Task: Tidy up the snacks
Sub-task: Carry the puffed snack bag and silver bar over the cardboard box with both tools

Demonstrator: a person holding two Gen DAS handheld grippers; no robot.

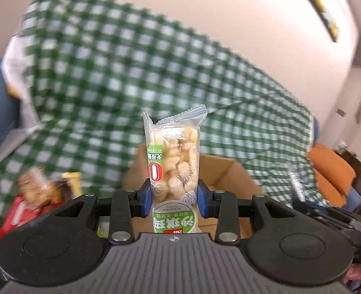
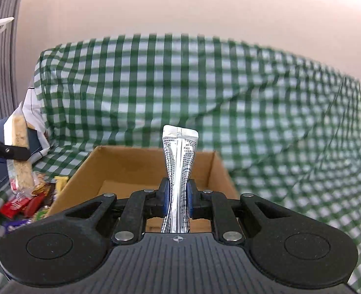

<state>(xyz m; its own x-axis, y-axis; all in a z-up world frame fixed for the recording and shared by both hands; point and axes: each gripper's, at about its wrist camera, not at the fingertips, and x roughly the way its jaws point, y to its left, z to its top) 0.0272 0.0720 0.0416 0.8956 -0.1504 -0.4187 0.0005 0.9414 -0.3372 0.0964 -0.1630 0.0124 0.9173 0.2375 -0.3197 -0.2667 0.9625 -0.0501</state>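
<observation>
Both grippers pinch snacks: left gripper (image 1: 174, 199) squeezes the puff bag (image 1: 174, 161), right gripper (image 2: 178, 199) the silver packet (image 2: 179, 169), probably heading for the box (image 2: 121, 169).

Both views ride low behind their own fingers and look forward and a little downward at the cardboard box (image 2: 153, 171), which serves as the landmark. The right wrist view sits close before the box's near side, facing squarely into its open top. The left wrist view comes from the box's left, tilted, so the box (image 1: 219, 171) shows mostly behind its fingers. Both share the box, the green checked cloth (image 2: 205, 85) behind it, and the snack pile (image 2: 26, 203) left of it.
</observation>
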